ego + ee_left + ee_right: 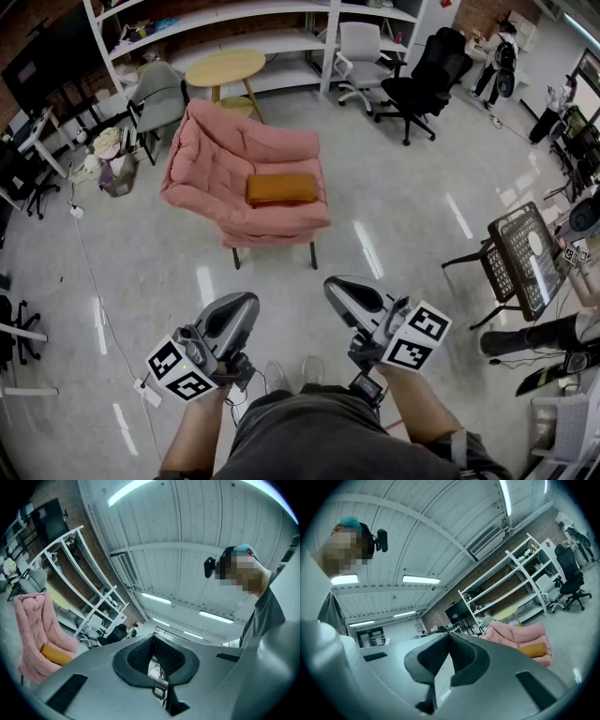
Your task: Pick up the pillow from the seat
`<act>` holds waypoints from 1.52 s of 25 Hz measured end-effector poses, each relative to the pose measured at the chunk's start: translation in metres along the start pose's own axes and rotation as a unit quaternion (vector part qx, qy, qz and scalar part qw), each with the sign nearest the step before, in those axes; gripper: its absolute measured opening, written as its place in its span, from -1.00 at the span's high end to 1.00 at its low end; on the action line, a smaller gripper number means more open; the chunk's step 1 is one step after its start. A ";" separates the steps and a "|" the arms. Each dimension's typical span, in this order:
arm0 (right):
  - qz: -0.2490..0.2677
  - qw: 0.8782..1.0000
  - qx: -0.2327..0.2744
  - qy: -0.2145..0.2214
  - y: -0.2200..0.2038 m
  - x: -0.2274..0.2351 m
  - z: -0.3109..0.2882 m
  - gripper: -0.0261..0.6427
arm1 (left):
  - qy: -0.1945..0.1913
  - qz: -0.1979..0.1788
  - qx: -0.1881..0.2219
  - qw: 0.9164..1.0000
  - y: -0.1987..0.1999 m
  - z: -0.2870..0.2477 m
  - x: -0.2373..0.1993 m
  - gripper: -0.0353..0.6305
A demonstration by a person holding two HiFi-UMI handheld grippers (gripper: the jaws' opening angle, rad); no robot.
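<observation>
Squarely seated, flat orange pillow (281,188), puffy quilted pink armchair (214,157), glossy floor (394,225)

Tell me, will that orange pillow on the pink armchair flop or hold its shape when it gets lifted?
The pillow looks plump with rounded edges, so it probably sags a little if pinched at one end. It seems small beside the armchair, so it is likely light. Lying flat, it is unlikely to roll.
</observation>
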State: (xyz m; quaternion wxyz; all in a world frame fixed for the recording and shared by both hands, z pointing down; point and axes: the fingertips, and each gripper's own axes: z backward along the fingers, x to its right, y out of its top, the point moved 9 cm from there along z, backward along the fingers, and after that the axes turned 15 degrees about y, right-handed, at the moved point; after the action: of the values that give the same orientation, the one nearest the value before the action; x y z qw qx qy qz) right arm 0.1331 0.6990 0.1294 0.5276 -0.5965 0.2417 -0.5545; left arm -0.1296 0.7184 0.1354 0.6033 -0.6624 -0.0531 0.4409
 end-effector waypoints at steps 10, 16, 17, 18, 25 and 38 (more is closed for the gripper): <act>0.005 1.000 0.005 -0.005 0.003 0.011 0.003 0.88 | 0.004 -0.001 0.000 1.000 -0.004 -0.009 -0.004 0.87; -0.014 1.000 0.016 -0.005 0.010 0.029 0.016 0.88 | 0.011 -0.002 -0.001 1.000 -0.006 -0.026 -0.004 0.86; -0.016 1.000 0.016 -0.005 0.009 0.032 0.019 0.88 | 0.013 -0.003 -0.001 1.000 -0.008 -0.028 -0.004 0.86; -0.017 1.000 0.016 -0.004 0.008 0.036 0.022 0.88 | 0.016 -0.004 -0.001 1.000 -0.010 -0.031 -0.005 0.86; -0.024 1.000 0.012 0.009 0.011 0.056 0.044 0.88 | 0.034 -0.011 0.006 0.999 -0.025 -0.049 0.005 0.86; -0.023 1.000 0.009 0.008 0.031 0.091 0.037 0.88 | 0.041 -0.013 0.013 0.999 -0.014 -0.081 -0.011 0.86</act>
State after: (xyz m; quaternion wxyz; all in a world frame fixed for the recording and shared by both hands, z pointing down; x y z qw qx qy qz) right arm 0.2010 0.6229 0.1446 0.5178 -0.5928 0.2272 -0.5734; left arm -0.0775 0.6545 0.1439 0.6187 -0.6715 -0.0313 0.4066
